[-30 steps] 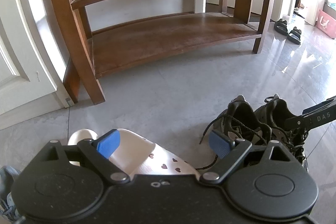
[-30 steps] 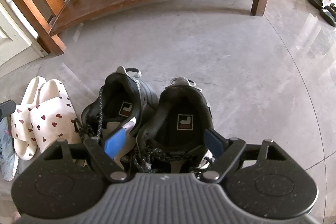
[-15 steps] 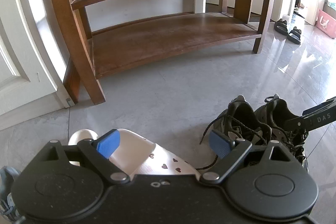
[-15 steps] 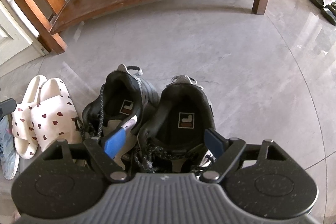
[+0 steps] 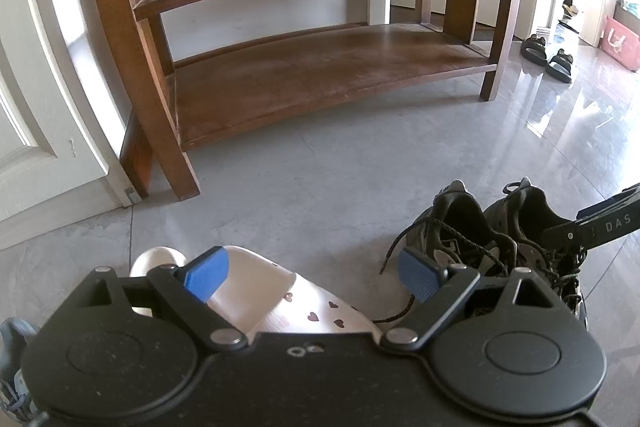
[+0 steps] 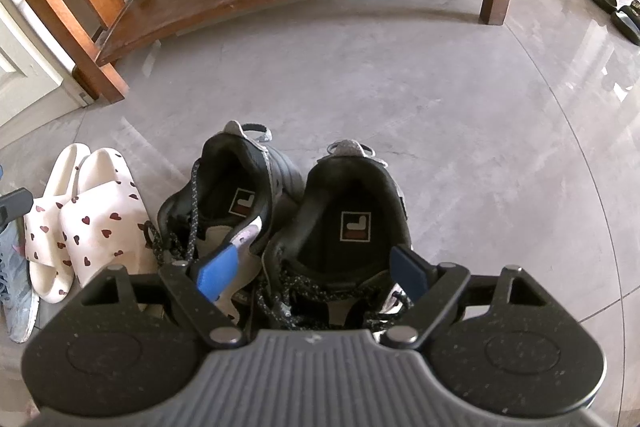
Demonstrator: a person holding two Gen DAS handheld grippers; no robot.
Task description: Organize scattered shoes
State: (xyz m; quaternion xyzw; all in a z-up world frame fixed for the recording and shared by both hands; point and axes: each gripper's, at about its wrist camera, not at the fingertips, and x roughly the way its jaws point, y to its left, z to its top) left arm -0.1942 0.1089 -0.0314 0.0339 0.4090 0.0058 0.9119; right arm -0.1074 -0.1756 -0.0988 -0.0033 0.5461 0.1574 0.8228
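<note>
Leftmost, a pale blue shoe (image 6: 16, 287) lies at the floor's edge, mostly cut off. Next, a pair of white slide sandals (image 6: 84, 219) printed with dark hearts, side by side on the grey tiled floor (image 6: 440, 131); likely light, soft foam, best pinched across the strap. The left gripper (image 5: 308, 273) hovers over one slide with its blue pads spread wide, nothing between them. Then, a pair of black lace-up sneakers (image 6: 300, 211), touching each other, heels toward the rack; probably heavier, with soft collars and stiffer heel counters, so the heel rim looks the firmest hold. Loose laces (image 5: 394, 255) trail out and could snag. The right gripper (image 6: 312, 271) hangs above the right-hand sneaker's opening, fingers wide apart and empty. Beyond, a wooden shoe rack (image 5: 320, 79) with bare shelves, open floor between. Far right, a pair of dark sandals (image 5: 546, 53), well apart.
</note>
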